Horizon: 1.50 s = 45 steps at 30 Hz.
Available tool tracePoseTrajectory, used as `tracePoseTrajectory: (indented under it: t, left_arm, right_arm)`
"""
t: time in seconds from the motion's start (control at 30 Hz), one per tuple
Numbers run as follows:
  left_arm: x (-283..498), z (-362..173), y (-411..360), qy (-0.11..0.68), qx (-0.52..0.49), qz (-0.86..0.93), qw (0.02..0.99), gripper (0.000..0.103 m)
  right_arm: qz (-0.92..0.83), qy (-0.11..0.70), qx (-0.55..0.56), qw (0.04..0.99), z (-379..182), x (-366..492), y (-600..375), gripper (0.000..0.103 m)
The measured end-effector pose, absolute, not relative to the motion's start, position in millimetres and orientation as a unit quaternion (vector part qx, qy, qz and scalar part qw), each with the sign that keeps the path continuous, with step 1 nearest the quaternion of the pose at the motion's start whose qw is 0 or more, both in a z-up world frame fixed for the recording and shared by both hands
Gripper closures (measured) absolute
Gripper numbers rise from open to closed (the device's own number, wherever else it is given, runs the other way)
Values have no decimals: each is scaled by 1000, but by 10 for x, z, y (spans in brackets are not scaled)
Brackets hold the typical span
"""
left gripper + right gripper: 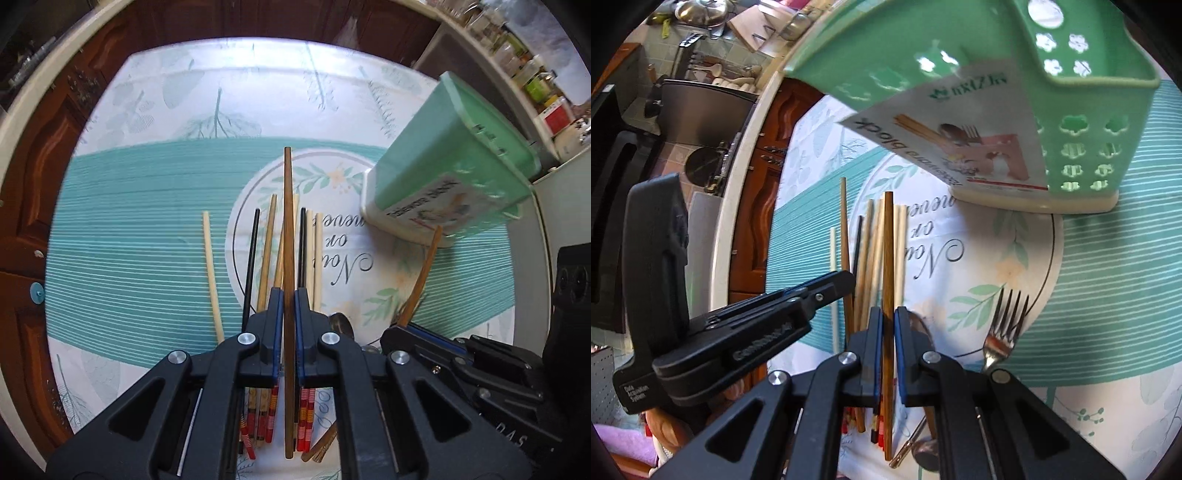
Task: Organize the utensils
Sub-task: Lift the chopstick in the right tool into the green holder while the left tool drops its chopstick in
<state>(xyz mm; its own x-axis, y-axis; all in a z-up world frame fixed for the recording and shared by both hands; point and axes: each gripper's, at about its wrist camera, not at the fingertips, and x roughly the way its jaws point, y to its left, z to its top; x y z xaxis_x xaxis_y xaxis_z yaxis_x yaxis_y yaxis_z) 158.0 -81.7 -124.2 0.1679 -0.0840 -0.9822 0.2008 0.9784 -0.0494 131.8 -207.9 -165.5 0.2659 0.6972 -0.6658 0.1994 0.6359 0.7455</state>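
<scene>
My left gripper (289,295) is shut on a long dark brown chopstick (288,229) and holds it above a pile of loose chopsticks (266,251) on the tablecloth. My right gripper (887,315) is shut on another brown chopstick (888,251); it also shows at the right of the left wrist view (423,280). The left gripper shows at the left of the right wrist view (834,284). A green perforated utensil holder (997,92) with a paper label stands beyond the pile, also in the left wrist view (450,162). A steel fork (1001,332) lies to the right.
The teal-striped floral tablecloth (147,221) covers a round table with a cream rim (738,221). A spoon (923,450) lies under the right gripper. Kitchen shelves with jars (535,74) and a counter with pots (701,14) lie beyond the table.
</scene>
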Motion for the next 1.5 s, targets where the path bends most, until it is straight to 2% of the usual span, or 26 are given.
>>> tracePoseTrajectory:
  t: [0.2, 0.4, 0.53, 0.67, 0.8, 0.97, 1.23, 1.37, 1.47, 1.5]
  left_arm:
    - [1324, -511, -675, 555, 59, -111, 822, 99]
    - [1296, 338, -913, 442, 58, -149, 883, 99]
    - [1465, 844, -1130, 360, 43, -161, 918, 99]
    - [1714, 1056, -1377, 302, 22, -166, 939, 99]
    - [2001, 1037, -1520, 288, -22, -177, 941, 99]
    - [2322, 758, -1638, 291, -48, -182, 938, 99]
    - [2517, -25, -1612, 308, -23, -170, 936, 99]
    - [2551, -328, -1498, 342, -16, -174, 923, 97]
    - [2549, -477, -1435, 365, 1, -169, 916, 85]
    - [2533, -513, -1403, 367, 4, -167, 915, 75]
  right_arm:
    - [200, 532, 360, 740, -1249, 1115, -2132, 97]
    - [179, 461, 311, 811, -554, 956, -2353, 97]
    - [124, 379, 277, 874, 39, 910, -2644, 97]
    - [59, 297, 260, 917, 459, 951, -2964, 97]
    - [10, 247, 246, 937, 566, 1096, -3130, 97]
    - [-10, 231, 238, 943, 455, 1279, -3152, 97]
    - [5, 248, 184, 951, 198, 1556, -2973, 97]
    - [36, 289, 148, 945, -41, 1681, -2787, 97]
    - [60, 332, 153, 929, -233, 1732, -2696, 96]
    - [69, 347, 155, 922, -298, 1749, -2674, 96]
